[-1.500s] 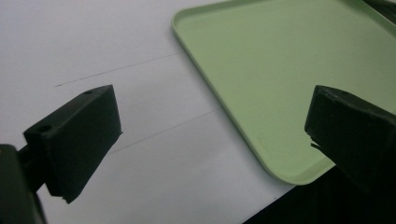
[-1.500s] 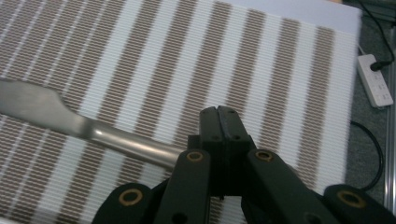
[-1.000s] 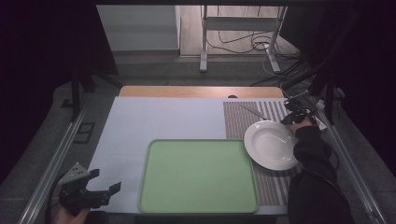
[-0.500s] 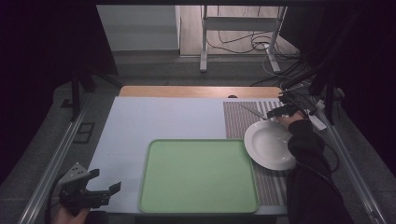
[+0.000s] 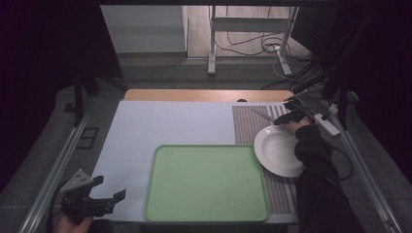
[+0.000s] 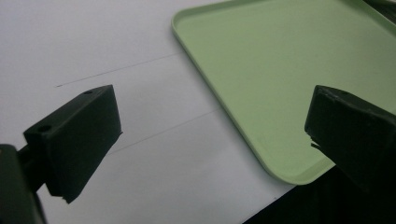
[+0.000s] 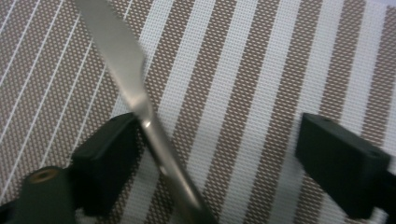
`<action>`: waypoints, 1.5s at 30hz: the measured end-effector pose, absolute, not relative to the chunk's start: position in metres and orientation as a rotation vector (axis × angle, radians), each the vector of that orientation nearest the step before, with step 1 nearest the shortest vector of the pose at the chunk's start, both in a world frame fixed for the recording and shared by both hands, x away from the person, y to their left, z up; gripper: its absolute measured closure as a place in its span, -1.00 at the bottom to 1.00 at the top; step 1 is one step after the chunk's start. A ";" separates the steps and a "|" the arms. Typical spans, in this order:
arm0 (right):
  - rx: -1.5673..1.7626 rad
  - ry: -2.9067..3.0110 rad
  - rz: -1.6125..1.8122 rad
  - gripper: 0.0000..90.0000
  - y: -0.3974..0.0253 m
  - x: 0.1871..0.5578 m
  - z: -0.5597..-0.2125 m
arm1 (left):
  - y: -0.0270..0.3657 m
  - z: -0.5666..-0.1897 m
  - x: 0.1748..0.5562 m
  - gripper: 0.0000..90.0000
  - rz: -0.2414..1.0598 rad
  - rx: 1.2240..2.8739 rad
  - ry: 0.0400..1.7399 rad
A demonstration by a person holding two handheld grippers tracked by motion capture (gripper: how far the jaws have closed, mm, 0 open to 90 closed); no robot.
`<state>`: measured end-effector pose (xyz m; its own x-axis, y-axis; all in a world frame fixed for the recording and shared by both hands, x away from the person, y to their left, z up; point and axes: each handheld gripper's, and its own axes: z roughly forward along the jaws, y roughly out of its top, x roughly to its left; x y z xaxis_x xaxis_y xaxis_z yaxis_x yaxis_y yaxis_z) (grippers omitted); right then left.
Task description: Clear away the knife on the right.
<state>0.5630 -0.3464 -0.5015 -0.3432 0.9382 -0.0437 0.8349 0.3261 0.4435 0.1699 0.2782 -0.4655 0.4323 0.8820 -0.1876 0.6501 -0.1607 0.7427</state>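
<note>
The right gripper [image 7: 219, 158] has its jaws spread wide over the striped placemat [image 7: 261, 93], with the table knife [image 7: 135, 98] lying between them. The knife's handle runs right against the inner face of one jaw, while the other jaw stands well clear of it, so nothing is clamped. The blade stretches away from the jaws across the brown and white stripes.

In the high view the right gripper [image 5: 286, 118] sits just beyond the far rim of the white plate [image 5: 278, 151], and the knife [image 5: 263, 115] lies on the placemat [image 5: 248, 127] just past that same rim, pointing away from the plate toward the far left. One second ago this gripper was at the plate's far right edge, farther from the knife; half a second ago it had shifted to the far side of the plate; now it has closed in so that the knife is inside its span. The plate and the knife have not moved.

The left gripper [image 6: 210, 135] is also wide open and holds nothing, hovering over the white tabletop [image 6: 116, 42] beside the near left corner of the green tray [image 6: 280, 70]. In the high view it [image 5: 104, 199] is well to the left of the plate, across the tray [image 5: 206, 182], unchanged from the earlier frames.
</note>
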 end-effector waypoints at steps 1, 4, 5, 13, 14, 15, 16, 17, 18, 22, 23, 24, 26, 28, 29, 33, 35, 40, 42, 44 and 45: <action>1.560 2.323 0.506 -0.18 -0.349 0.561 -0.498 | 0.278 -0.466 0.170 -0.93 0.371 1.895 1.298; 1.521 2.362 0.517 0.22 -0.352 0.558 -0.495 | 0.278 -0.466 0.170 -0.93 0.372 1.896 1.297; 1.521 2.362 0.517 0.22 -0.352 0.558 -0.495 | 0.278 -0.465 0.170 -0.93 0.372 1.896 1.297; 1.443 2.437 0.486 0.79 -0.351 0.556 -0.492 | 0.278 -0.465 0.170 -0.93 0.373 1.897 1.297; 1.438 2.439 0.482 0.79 -0.350 0.556 -0.492 | 0.278 -0.465 0.170 -0.93 0.374 1.898 1.297; 1.424 2.451 0.467 0.79 -0.350 0.556 -0.492 | 0.278 -0.465 0.170 -0.93 0.374 1.898 1.297; 1.418 2.454 0.465 0.79 -0.350 0.556 -0.492 | 0.278 -0.465 0.170 -0.93 0.374 1.898 1.297; 1.421 2.452 0.472 0.79 -0.351 0.555 -0.491 | 0.278 -0.465 0.170 -0.93 0.374 1.897 1.298; 1.418 2.449 0.469 0.79 -0.351 0.555 -0.491 | 0.278 -0.465 0.170 -0.93 0.374 1.897 1.298; 1.427 2.419 0.484 0.79 -0.356 0.554 -0.488 | 0.278 -0.465 0.170 -0.93 0.374 1.897 1.298; 1.433 2.416 0.487 0.79 -0.359 0.554 -0.486 | 0.278 -0.465 0.170 -0.93 0.374 1.898 1.298; 1.434 2.408 0.490 0.79 -0.361 0.553 -0.485 | 0.278 -0.465 0.170 -0.93 0.374 1.897 1.298; 1.446 2.387 0.501 0.79 -0.365 0.552 -0.482 | 0.278 -0.465 0.170 -0.93 0.375 1.897 1.297; 1.476 2.362 0.512 0.79 -0.374 0.550 -0.477 | 0.278 -0.465 0.170 -0.93 0.375 1.897 1.298; 1.476 2.362 0.512 0.79 -0.374 0.550 -0.477 | 0.278 -0.465 0.170 -0.93 0.375 1.897 1.298; 1.509 2.338 0.540 0.79 -0.385 0.544 -0.468 | 0.278 -0.465 0.170 -0.93 0.375 1.898 1.299; 1.535 2.323 0.557 0.79 -0.391 0.538 -0.461 | 0.277 -0.465 0.170 -0.93 0.375 1.897 1.299; 1.538 2.328 0.580 0.79 -0.391 0.529 -0.453 | 0.277 -0.465 0.170 -0.93 0.376 1.899 1.298; 1.530 2.330 0.584 0.79 -0.389 0.524 -0.448 | 0.277 -0.465 0.170 -0.93 0.377 1.900 1.297; 1.519 2.331 0.604 0.79 -0.386 0.519 -0.444 | 0.277 -0.465 0.170 -0.93 0.377 1.902 1.297; 1.511 2.339 0.614 0.79 -0.383 0.516 -0.443 | 0.277 -0.465 0.170 -0.93 0.377 1.902 1.297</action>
